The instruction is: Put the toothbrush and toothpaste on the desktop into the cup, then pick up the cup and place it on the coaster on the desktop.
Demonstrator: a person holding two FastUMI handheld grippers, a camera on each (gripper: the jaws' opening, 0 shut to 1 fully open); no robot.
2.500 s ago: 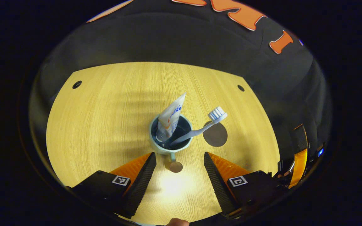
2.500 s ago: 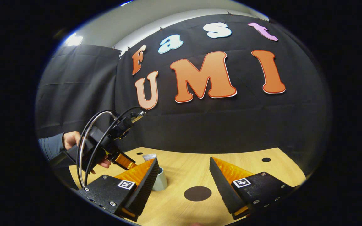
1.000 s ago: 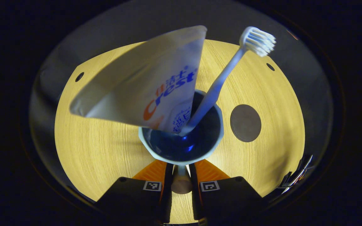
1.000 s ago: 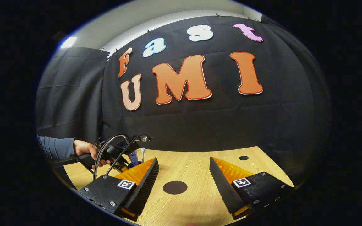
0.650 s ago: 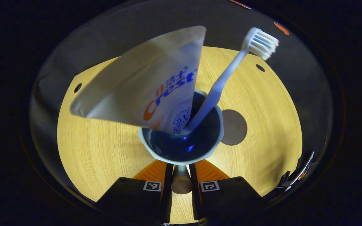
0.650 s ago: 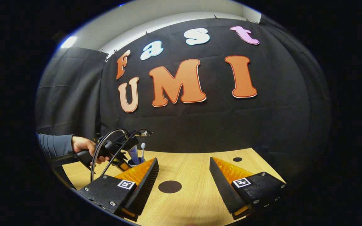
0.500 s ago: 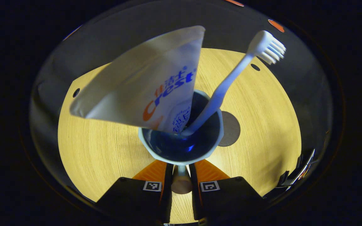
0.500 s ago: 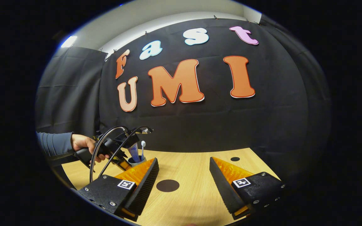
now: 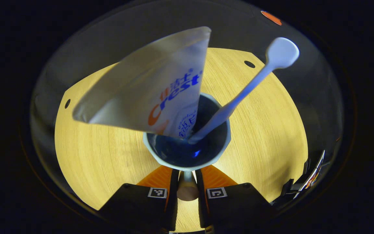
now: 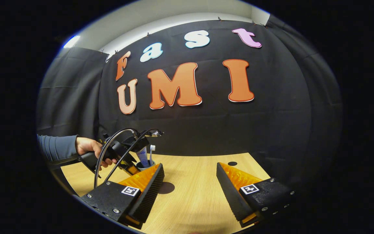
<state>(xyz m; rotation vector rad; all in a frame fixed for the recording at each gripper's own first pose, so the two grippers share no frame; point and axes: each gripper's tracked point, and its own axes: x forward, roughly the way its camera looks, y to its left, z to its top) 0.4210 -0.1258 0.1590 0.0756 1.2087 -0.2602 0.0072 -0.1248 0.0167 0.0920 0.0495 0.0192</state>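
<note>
My left gripper (image 9: pixel 187 175) is shut on the handle of the pale blue cup (image 9: pixel 187 143), which hangs above the wooden desktop (image 9: pixel 102 146). The toothpaste tube (image 9: pixel 154 87) leans left out of the cup, and the white toothbrush (image 9: pixel 255 78) leans right, its head turned away. In the right gripper view a hand (image 10: pixel 88 149) holds that gripper with the cup (image 10: pixel 144 165) at far left. Just right of the cup, the dark round coaster (image 10: pixel 169 187) lies partly hidden behind a finger of my right gripper (image 10: pixel 190 174), which is open and holds nothing.
Small round holes (image 9: pixel 249 64) mark the desktop's far corners, another at the left (image 9: pixel 67 103). Black cloth wall stands behind the desktop's far edge. Bare wood (image 10: pixel 193 201) stretches between and beyond my right gripper's fingers.
The left gripper closed on the cup's handle and lifted it, then carried it right; the coaster slid behind the cup in the left gripper view. The toothbrush turned and tipped right.
</note>
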